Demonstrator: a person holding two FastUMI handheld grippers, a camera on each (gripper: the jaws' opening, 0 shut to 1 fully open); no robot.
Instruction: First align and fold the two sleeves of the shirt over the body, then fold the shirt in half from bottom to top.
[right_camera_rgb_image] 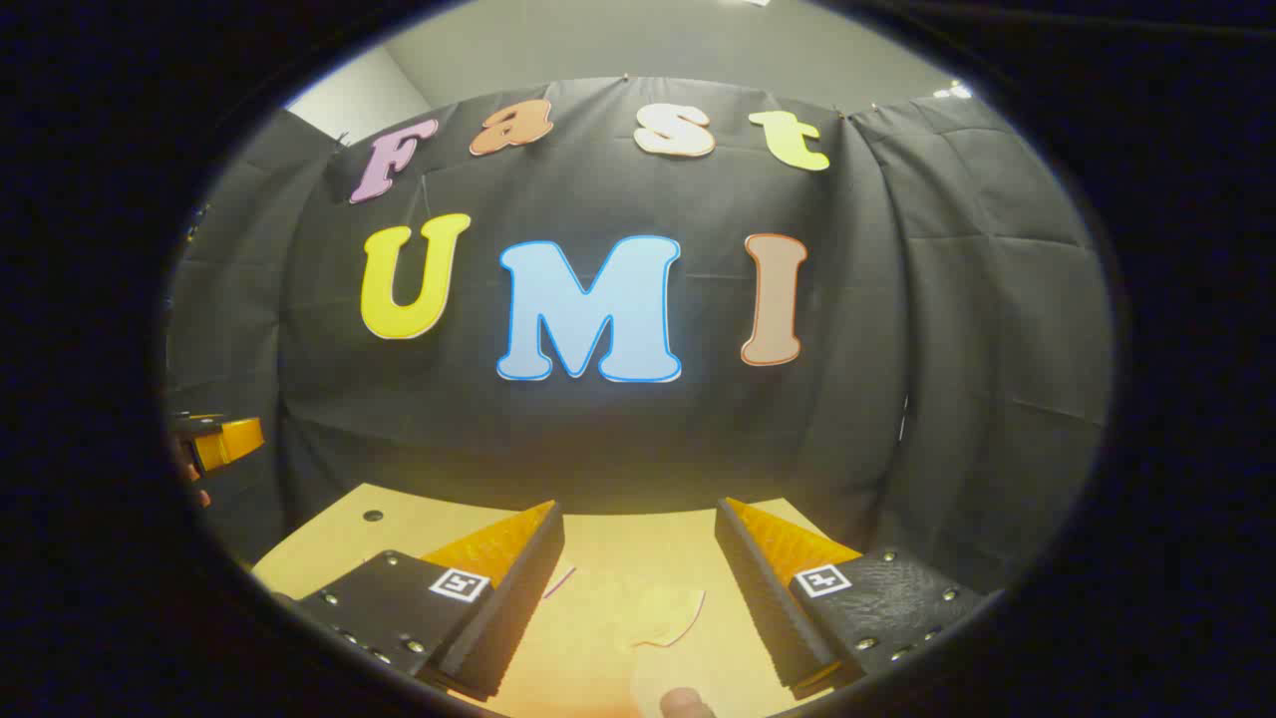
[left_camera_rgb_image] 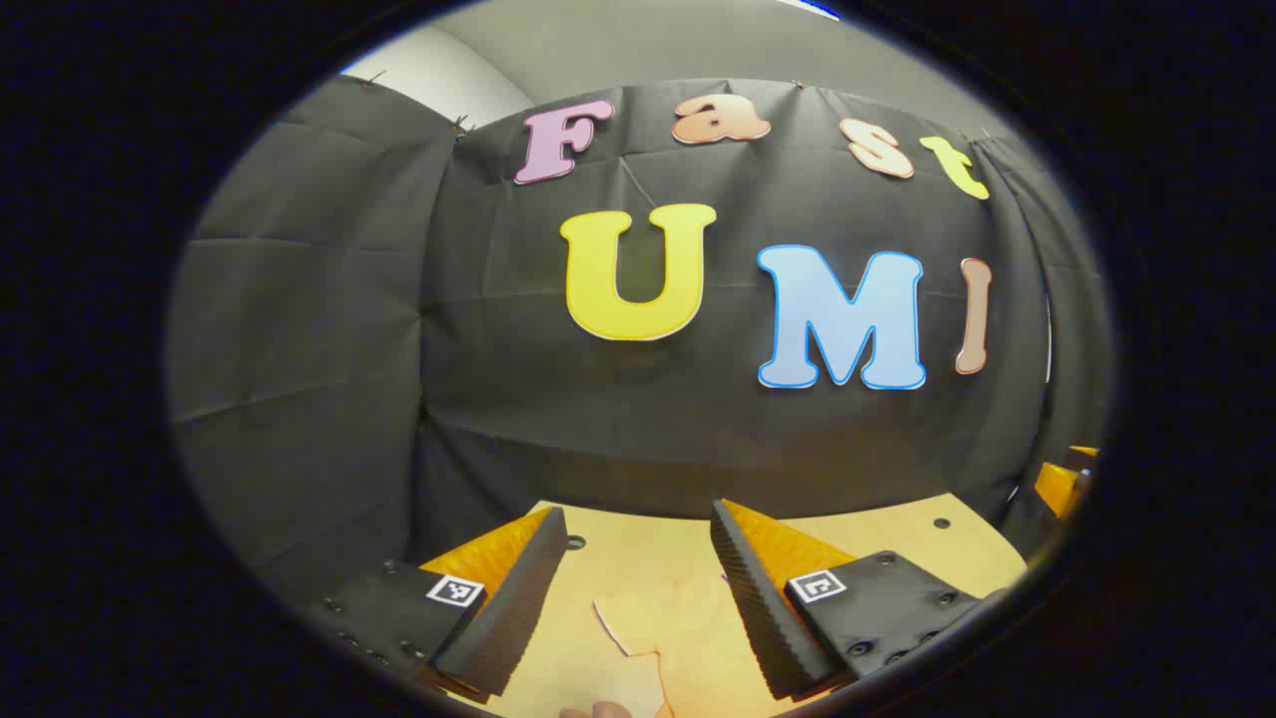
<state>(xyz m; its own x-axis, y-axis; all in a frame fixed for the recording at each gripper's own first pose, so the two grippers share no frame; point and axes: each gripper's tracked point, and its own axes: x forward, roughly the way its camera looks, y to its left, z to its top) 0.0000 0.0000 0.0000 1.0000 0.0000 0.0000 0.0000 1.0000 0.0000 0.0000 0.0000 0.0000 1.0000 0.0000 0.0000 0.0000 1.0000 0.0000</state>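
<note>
- Left tool (left_camera_rgb_image: pixel 638 588): the two fingers stand apart with a wide gap between them and nothing clamped. The tool is held above the table (left_camera_rgb_image: pixel 897 543), pointing toward the black cloth wall (left_camera_rgb_image: pixel 498 399).
- Right tool (right_camera_rgb_image: pixel 638 583): the fingers likewise stand apart, with nothing gripped. It hangs above the same table (right_camera_rgb_image: pixel 329 543), facing the wall (right_camera_rgb_image: pixel 897 399).
- In the left gripper view, the other tool (left_camera_rgb_image: pixel 1062 484) appears at the right edge, beside the table's far right corner. In the right gripper view, the other tool (right_camera_rgb_image: pixel 224 439) appears at the left edge, above the table's left corner.
- Shirt: a pale, flat piece with a scalloped outline (left_camera_rgb_image: pixel 638 623) lies on the table below the gap of the left tool; a similar pale piece (right_camera_rgb_image: pixel 668 613) lies on the table below the gap of the right tool. Whether these pieces belong to the shirt cannot be told.
- Table surface: light wood with small dark round holes (left_camera_rgb_image: pixel 575 542) near its far edge.
</note>
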